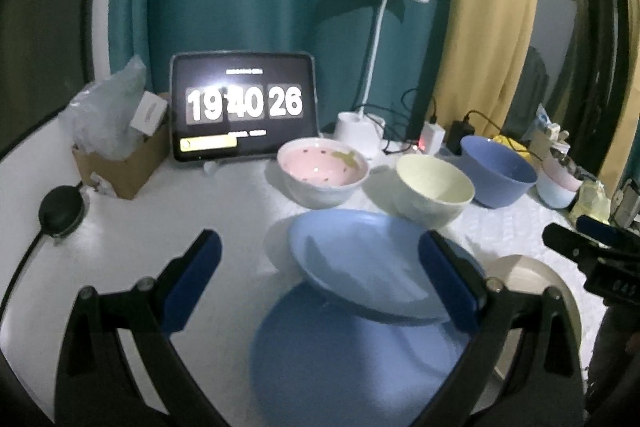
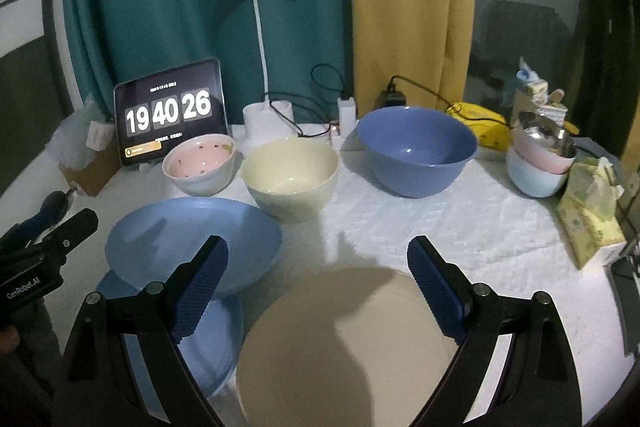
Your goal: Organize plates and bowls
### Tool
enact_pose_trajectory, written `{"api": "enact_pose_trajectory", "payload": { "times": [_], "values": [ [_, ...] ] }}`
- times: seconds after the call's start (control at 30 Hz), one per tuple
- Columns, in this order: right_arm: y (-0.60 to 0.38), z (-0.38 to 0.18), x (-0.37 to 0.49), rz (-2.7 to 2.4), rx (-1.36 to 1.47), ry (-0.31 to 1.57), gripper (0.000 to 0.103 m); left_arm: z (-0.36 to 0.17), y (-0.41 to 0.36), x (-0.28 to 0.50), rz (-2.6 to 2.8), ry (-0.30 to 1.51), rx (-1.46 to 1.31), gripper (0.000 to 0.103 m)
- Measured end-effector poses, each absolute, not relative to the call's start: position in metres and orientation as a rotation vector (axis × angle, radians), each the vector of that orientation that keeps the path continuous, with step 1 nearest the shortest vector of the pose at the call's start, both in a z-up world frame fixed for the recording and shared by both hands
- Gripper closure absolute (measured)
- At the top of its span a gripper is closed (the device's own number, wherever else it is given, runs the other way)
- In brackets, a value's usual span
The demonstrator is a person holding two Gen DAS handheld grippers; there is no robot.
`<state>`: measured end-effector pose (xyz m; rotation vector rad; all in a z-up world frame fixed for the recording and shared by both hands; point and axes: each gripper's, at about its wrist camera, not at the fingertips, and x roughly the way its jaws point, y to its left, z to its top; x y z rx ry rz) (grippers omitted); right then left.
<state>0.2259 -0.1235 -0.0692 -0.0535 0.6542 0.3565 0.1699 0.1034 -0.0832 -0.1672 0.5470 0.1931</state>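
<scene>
A light blue plate (image 1: 368, 263) is tilted and raised over a second blue plate (image 1: 340, 359) that lies flat on the table. Both also show in the right wrist view, the tilted plate (image 2: 192, 239) above the flat one (image 2: 216, 343). My left gripper (image 1: 324, 283) is open, its fingers on either side of the tilted plate; what holds the plate up is hidden. My right gripper (image 2: 318, 291) is open and empty above a beige plate (image 2: 344, 347). Behind stand a pink bowl (image 2: 200, 163), a cream bowl (image 2: 290, 179) and a large blue bowl (image 2: 416, 151).
A tablet clock (image 2: 170, 111) and a white desk lamp (image 2: 264, 119) stand at the back with cables. A cardboard box (image 1: 120, 163) is at far left. Stacked small bowls (image 2: 538, 163) and a yellow-green packet (image 2: 588, 215) sit at right. A white cloth (image 2: 440, 227) covers the table.
</scene>
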Motion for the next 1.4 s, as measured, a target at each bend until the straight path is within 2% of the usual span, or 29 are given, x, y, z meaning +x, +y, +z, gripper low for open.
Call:
{"api": "enact_pose_trajectory", "payload": {
  "times": [0.57, 0.63, 0.73, 0.87, 1.1, 1.2, 1.3, 1.33, 1.4],
  "values": [
    [-0.097, -0.114, 0.275, 0.404, 0.009, 0.813, 0.012, -0.119, 0.117, 0.214, 0.188, 0.680, -0.185, 0.004],
    [-0.094, -0.119, 0.278, 0.411, 0.011, 0.839, 0.015, -0.123, 0.118, 0.217, 0.185, 0.694, -0.189, 0.005],
    [-0.090, -0.125, 0.281, 0.425, 0.013, 0.862, 0.017, -0.128, 0.119, 0.222, 0.184, 0.719, -0.196, 0.013],
    [-0.086, -0.131, 0.286, 0.444, 0.011, 0.886, 0.023, -0.132, 0.120, 0.227, 0.187, 0.742, -0.204, 0.017],
    [-0.079, -0.138, 0.290, 0.483, 0.018, 0.931, 0.035, -0.137, 0.119, 0.231, 0.174, 0.782, -0.217, 0.037],
    [-0.075, -0.139, 0.290, 0.508, 0.025, 0.945, 0.043, -0.138, 0.120, 0.232, 0.172, 0.790, -0.220, 0.045],
    [-0.073, -0.138, 0.288, 0.525, 0.021, 0.944, 0.056, -0.137, 0.118, 0.232, 0.162, 0.793, -0.218, 0.052],
    [-0.071, -0.138, 0.287, 0.528, 0.018, 0.944, 0.061, -0.137, 0.117, 0.232, 0.163, 0.792, -0.214, 0.052],
    [-0.068, -0.136, 0.285, 0.527, 0.002, 0.941, 0.064, -0.136, 0.116, 0.232, 0.163, 0.791, -0.215, 0.053]
  ]
}}
